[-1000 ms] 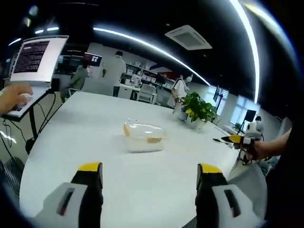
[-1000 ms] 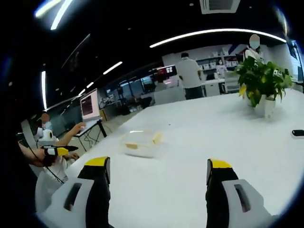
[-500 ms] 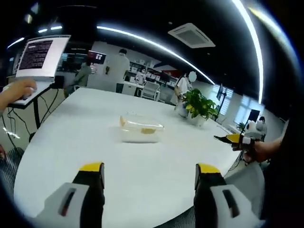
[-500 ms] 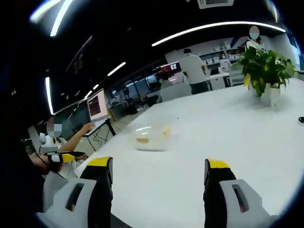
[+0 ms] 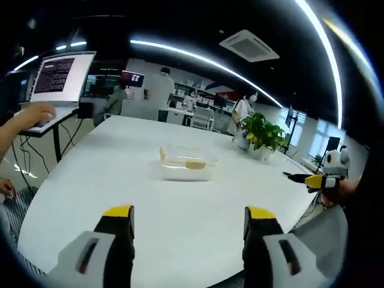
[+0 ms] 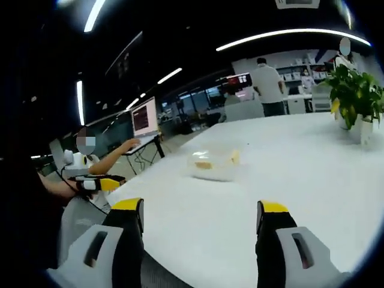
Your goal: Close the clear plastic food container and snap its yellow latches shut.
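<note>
Both hand-held grippers hovering wide apart, nothing held

Your left hand-held gripper (image 5: pixel 187 219) and right hand-held gripper (image 6: pixel 201 215) are gaping over the white worktop (image 5: pixel 180 210); the clear container (image 5: pixel 184 168) with its yellow latches (image 5: pixel 194 164) is sitting mid-worktop, well ahead, potted plant (image 5: pixel 264 135) beyond.

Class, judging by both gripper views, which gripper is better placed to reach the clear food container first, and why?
Neither clearly. The container lies far across the white table from both the open left gripper and the open right gripper, roughly centred ahead of each.
</note>
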A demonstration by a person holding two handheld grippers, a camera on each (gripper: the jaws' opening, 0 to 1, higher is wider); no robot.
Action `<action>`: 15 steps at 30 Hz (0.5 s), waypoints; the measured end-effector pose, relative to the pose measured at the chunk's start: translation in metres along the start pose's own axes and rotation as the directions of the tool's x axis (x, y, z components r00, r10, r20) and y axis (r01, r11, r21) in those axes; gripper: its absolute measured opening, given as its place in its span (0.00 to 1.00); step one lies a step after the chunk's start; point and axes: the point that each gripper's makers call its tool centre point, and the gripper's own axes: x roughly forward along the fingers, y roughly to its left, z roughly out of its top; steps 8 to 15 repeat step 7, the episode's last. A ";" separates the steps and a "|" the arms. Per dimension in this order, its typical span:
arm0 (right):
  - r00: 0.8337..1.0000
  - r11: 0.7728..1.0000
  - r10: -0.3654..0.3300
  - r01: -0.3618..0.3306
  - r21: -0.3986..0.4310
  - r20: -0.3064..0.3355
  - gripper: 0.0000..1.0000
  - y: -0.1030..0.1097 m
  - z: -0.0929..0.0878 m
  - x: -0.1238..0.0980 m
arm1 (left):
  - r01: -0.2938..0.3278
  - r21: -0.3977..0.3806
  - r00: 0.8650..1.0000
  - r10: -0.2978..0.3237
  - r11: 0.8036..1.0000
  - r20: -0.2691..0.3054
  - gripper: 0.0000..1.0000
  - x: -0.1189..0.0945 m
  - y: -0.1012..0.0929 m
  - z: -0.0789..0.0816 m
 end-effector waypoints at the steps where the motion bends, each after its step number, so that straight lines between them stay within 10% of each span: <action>1: 1.000 1.000 0.004 -0.005 -0.011 -0.023 0.74 0.001 -0.004 0.001 | -0.004 0.027 1.000 0.004 1.000 -0.005 0.69 0.001 0.000 -0.001; 15: 0.998 0.998 -0.021 0.017 -0.064 -0.053 0.64 -0.002 -0.015 0.007 | 0.010 0.074 1.000 -0.008 0.997 -0.026 0.64 0.004 -0.002 -0.007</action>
